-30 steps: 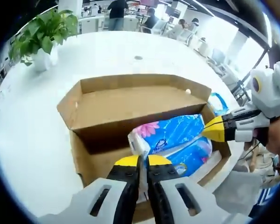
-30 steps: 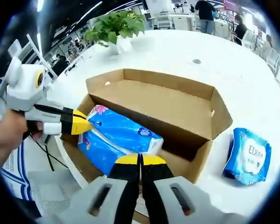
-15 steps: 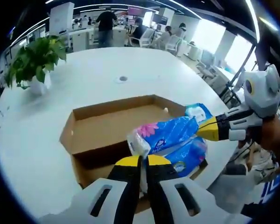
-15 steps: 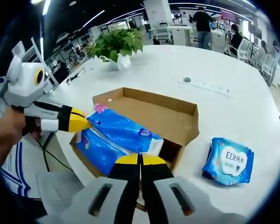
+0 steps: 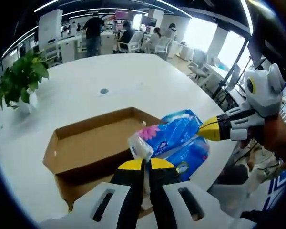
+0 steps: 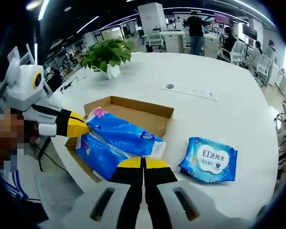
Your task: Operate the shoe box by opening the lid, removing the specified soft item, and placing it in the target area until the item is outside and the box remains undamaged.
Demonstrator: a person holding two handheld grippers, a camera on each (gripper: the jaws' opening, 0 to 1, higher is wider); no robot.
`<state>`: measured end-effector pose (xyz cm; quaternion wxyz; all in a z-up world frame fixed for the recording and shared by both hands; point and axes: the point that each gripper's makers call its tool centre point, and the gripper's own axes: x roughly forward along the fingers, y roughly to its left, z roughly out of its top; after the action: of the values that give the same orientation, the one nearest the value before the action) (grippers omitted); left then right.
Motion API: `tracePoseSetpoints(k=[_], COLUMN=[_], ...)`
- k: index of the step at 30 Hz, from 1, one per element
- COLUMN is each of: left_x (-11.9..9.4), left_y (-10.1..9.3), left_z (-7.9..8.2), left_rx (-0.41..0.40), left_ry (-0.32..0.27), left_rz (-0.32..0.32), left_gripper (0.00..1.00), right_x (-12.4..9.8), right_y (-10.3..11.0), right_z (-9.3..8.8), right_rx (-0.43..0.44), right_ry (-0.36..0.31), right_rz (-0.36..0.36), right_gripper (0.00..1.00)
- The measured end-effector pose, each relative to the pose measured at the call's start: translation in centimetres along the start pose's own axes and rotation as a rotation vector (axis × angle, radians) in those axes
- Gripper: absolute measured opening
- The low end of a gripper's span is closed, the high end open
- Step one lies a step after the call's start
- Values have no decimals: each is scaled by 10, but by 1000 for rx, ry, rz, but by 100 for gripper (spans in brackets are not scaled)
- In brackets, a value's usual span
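A blue tissue pack [image 5: 174, 134] with a pink flower print hangs above the open brown shoe box [image 5: 81, 145]. My left gripper [image 5: 143, 164] is shut on its white near end. My right gripper [image 5: 204, 131] comes in from the right, shut on the far end. In the right gripper view the same pack [image 6: 126, 136] stretches from my right gripper [image 6: 143, 163] to my left gripper [image 6: 83, 127], over the box [image 6: 143, 109]. More blue wrapping [image 6: 99, 155] sags beneath it; whether that is a separate pack I cannot tell.
A blue EDI wipes pack [image 6: 209, 160] lies on the white round table [image 6: 219, 114] right of the box. A potted plant [image 6: 105, 53] stands at the far side, a socket strip [image 6: 190, 91] behind the box. People and desks are far off.
Both grippers have risen with the tissue pack held between them, so the box sits lower and smaller in both views. The pack has come up out of the box.
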<state>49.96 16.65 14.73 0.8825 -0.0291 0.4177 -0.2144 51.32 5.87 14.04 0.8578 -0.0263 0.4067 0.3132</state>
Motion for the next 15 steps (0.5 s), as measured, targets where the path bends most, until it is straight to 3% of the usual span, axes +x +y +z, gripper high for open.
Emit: tracePoseSetpoints(k=[15], left_x=[46], left_y=[-67], left_z=[18], left_rx=[50], left_ry=[14], left_rz=[-62], left_gripper=[0], right_x=[-36], right_y=[-75], right_z=[-18], right_rx=[34], right_ry=[-15], right_rz=[-69], right_gripper=[0])
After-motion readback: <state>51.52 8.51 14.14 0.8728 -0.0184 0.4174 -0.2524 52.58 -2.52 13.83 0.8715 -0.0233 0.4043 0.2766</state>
